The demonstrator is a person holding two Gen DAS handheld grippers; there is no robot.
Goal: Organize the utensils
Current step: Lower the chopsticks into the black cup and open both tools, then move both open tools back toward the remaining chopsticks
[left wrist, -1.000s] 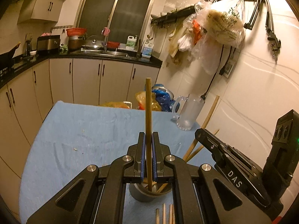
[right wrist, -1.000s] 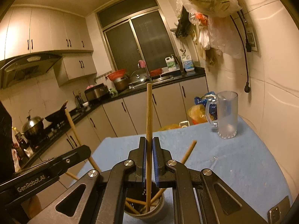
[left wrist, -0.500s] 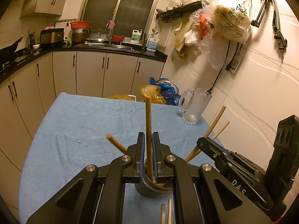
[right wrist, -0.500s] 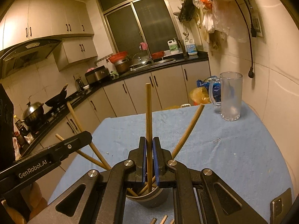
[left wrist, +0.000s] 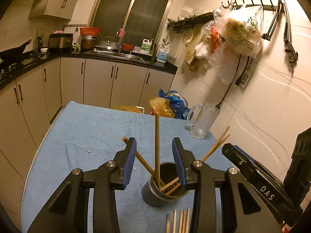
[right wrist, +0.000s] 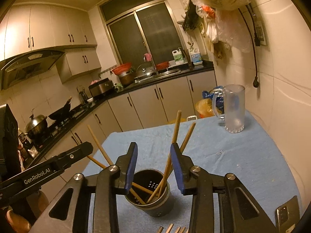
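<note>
A dark perforated utensil holder (left wrist: 153, 196) (right wrist: 155, 205) stands on the blue tablecloth (left wrist: 87, 132) and holds several wooden chopsticks. My left gripper (left wrist: 154, 145) hangs just above the holder with its jaws opening. One upright chopstick (left wrist: 156, 132) stands free between them, touching neither pad. My right gripper (right wrist: 153, 145) is beside it, jaws also opening. The chopstick (right wrist: 176, 128) it released leans in the holder and passes by its right finger. More loose chopsticks (left wrist: 179, 221) (right wrist: 171, 229) lie on the cloth in front of the holder.
A frosted glass mug (left wrist: 202, 122) (right wrist: 233, 108) stands at the table's far right by the wall. A phone (right wrist: 285, 215) lies at the near right edge. Plastic bags (left wrist: 169, 104) sit beyond the table's far edge. Kitchen cabinets run along the left and back.
Both grippers were shut on upright chopsticks; their jaws have now parted. The chopsticks have slid down into the holder and stand there free.
</note>
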